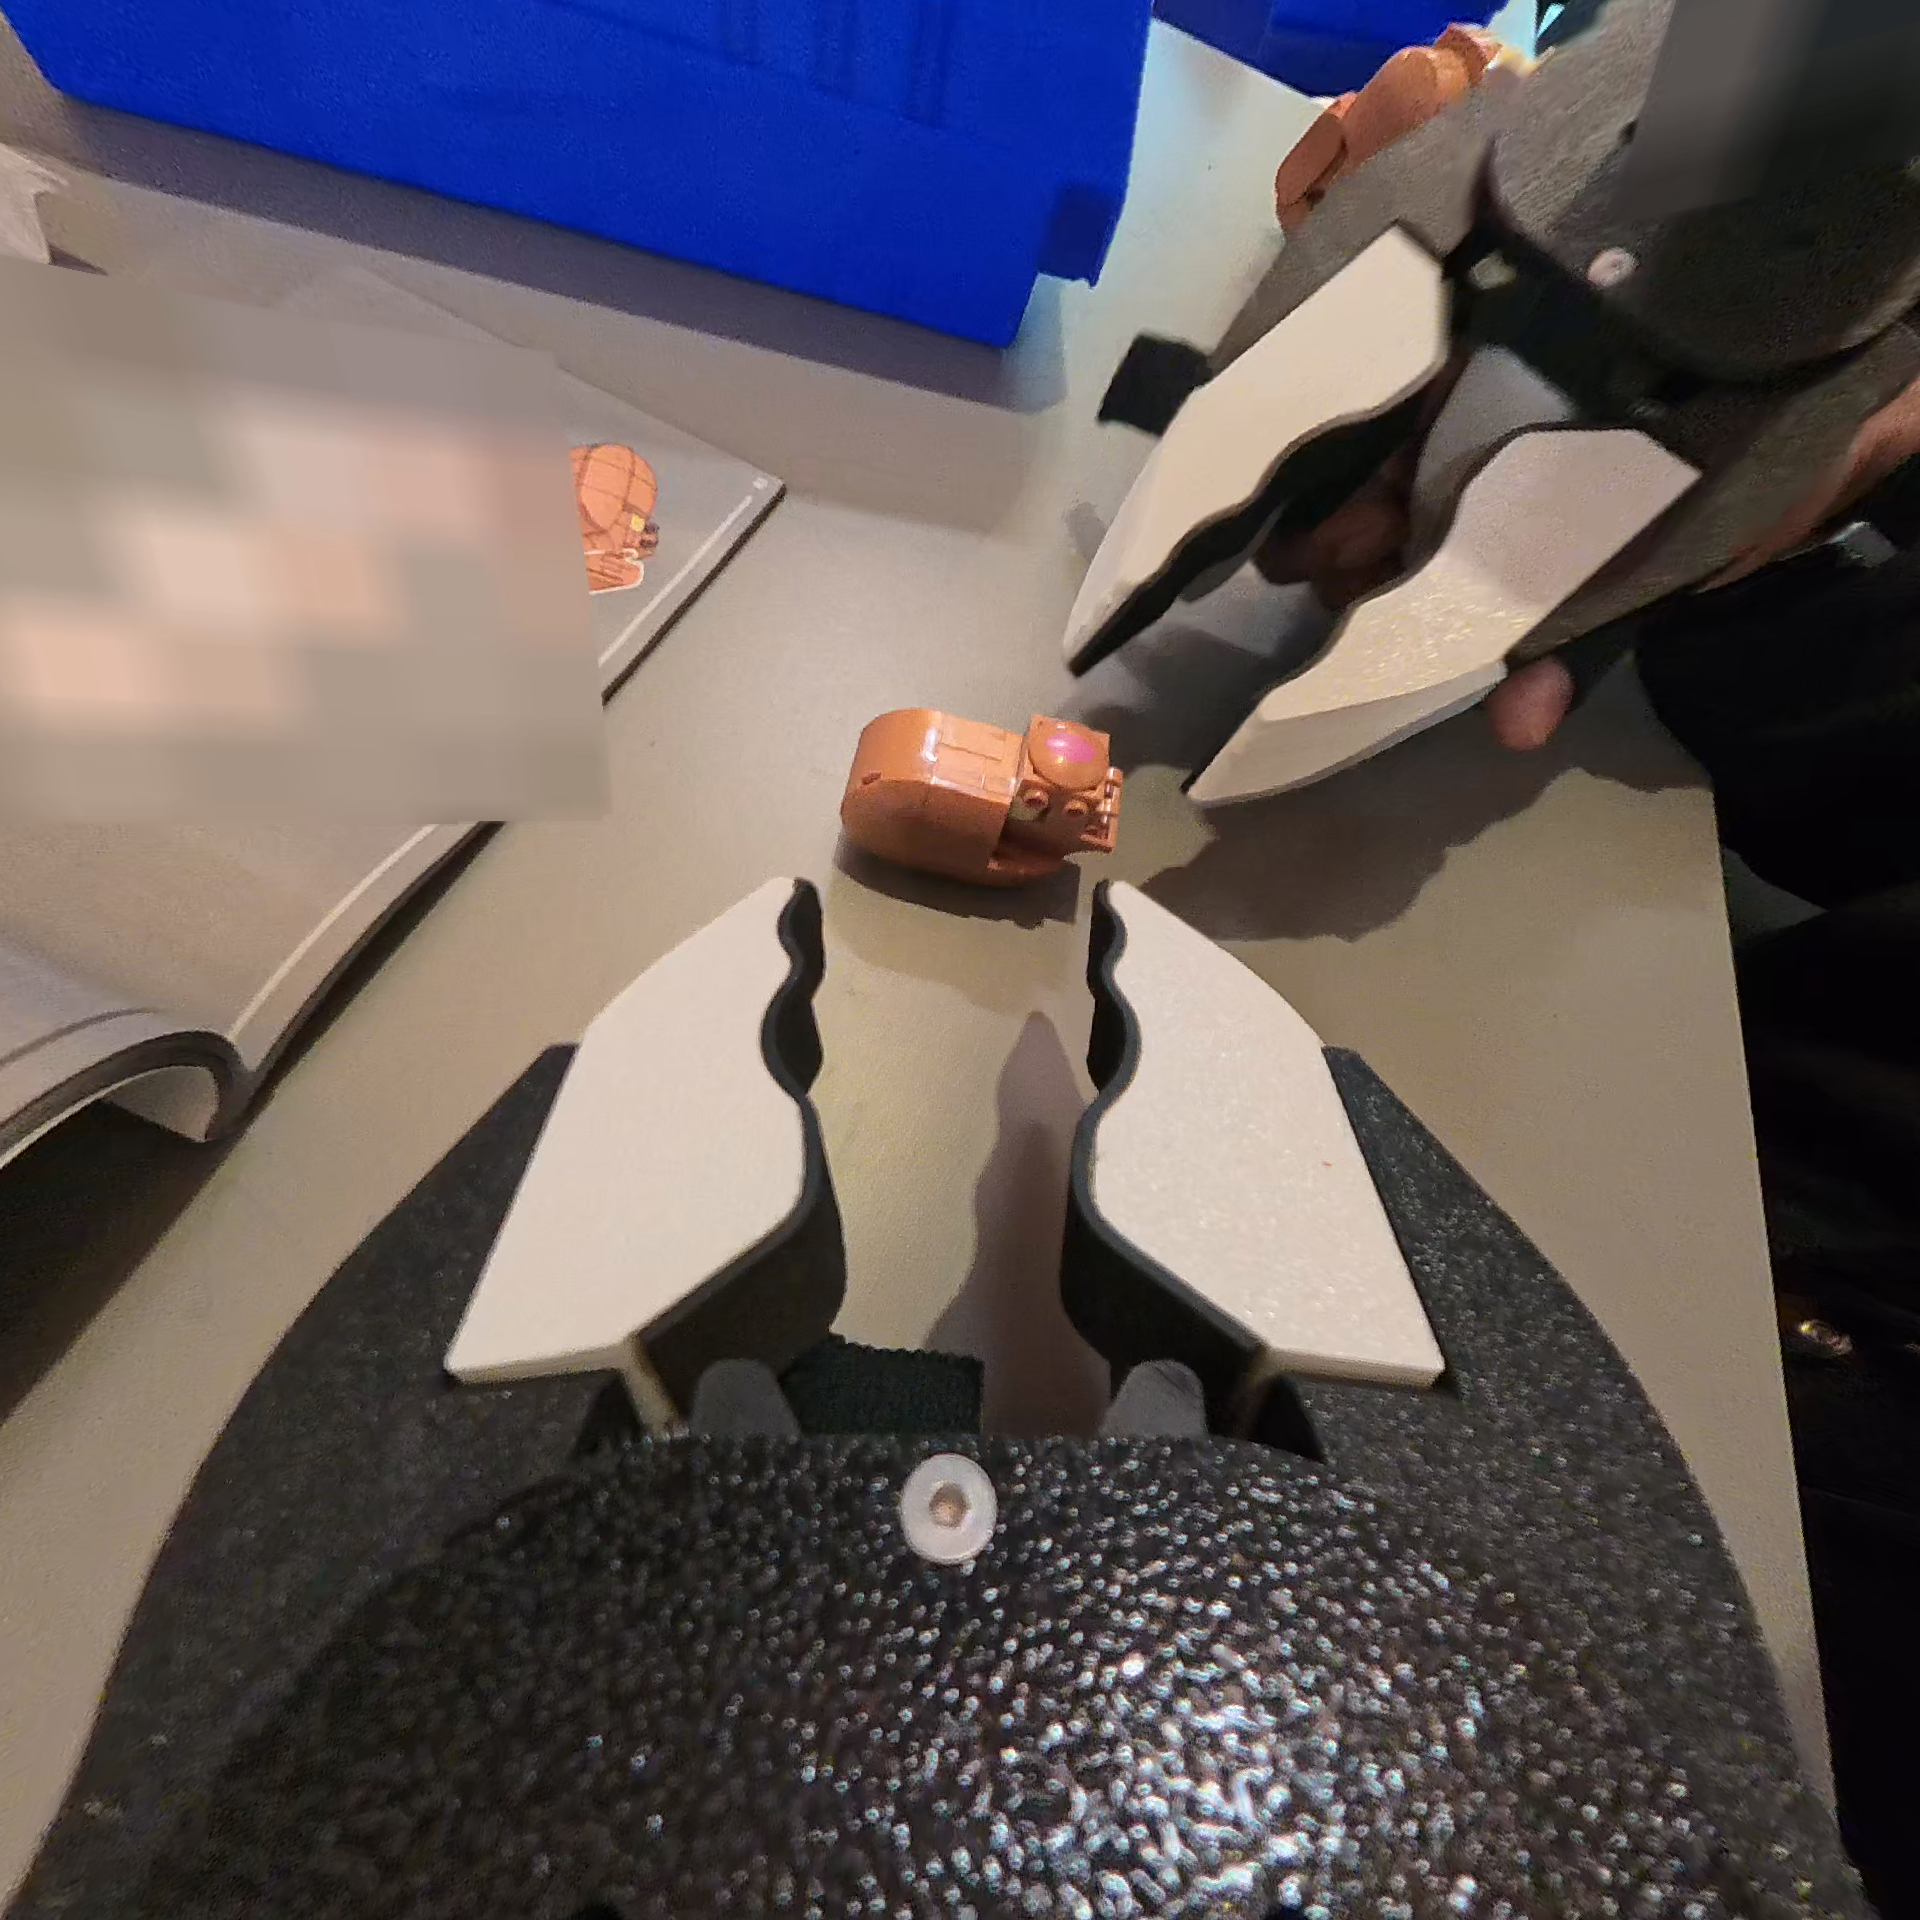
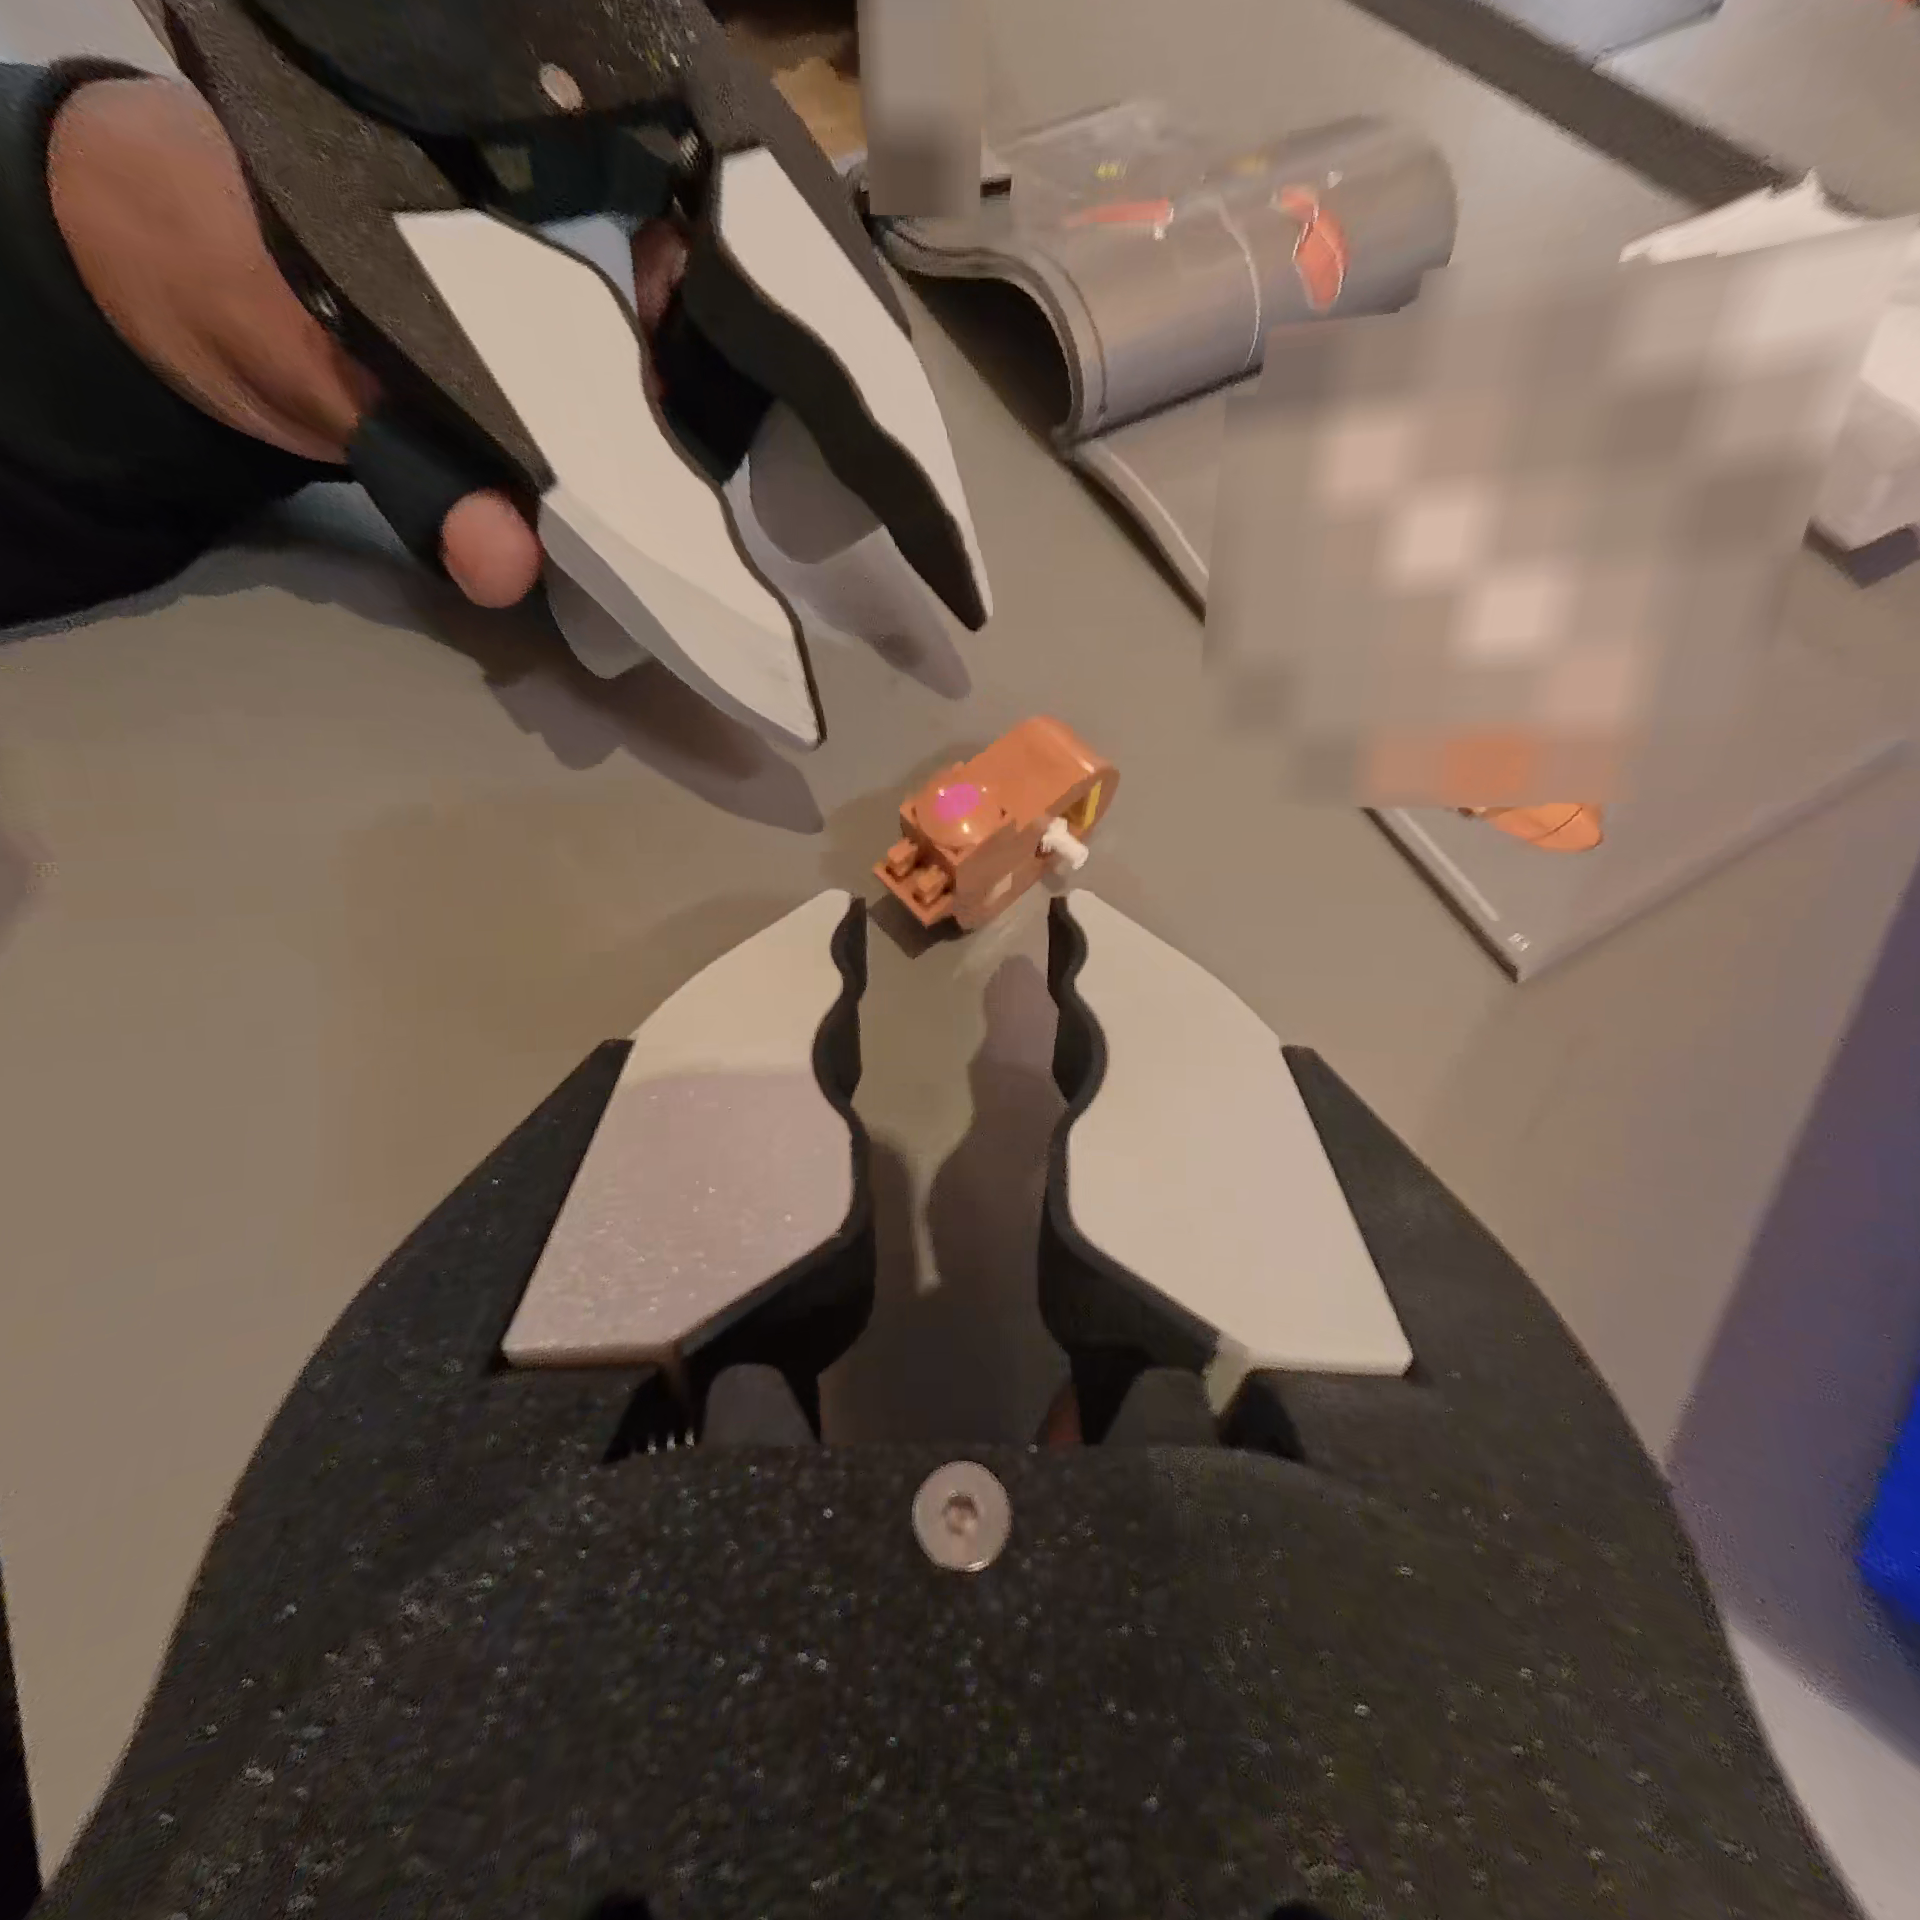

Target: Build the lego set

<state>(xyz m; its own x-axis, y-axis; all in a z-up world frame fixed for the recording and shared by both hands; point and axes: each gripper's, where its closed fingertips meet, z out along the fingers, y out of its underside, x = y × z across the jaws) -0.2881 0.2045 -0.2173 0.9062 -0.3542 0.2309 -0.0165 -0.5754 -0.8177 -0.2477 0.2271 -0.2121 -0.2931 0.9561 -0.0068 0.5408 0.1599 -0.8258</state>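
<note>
A small brown brick model [image 1: 977,805] lies on its side at the middle of the grey desk [image 1: 1403,1039], just beyond the spread, empty tips of the left hand-held gripper [image 1: 951,914], while the right hand-held gripper [image 2: 951,920], also spread and empty, faces it from the other side. To my eye the next move is a pickup, best done by closing on the smooth rounded body rather than the knobbly end. The open booklet [image 1: 665,582] at centre left shows no writing I can read.

No legible writing; booklet [image 1: 675,561] print unreadable.
</note>
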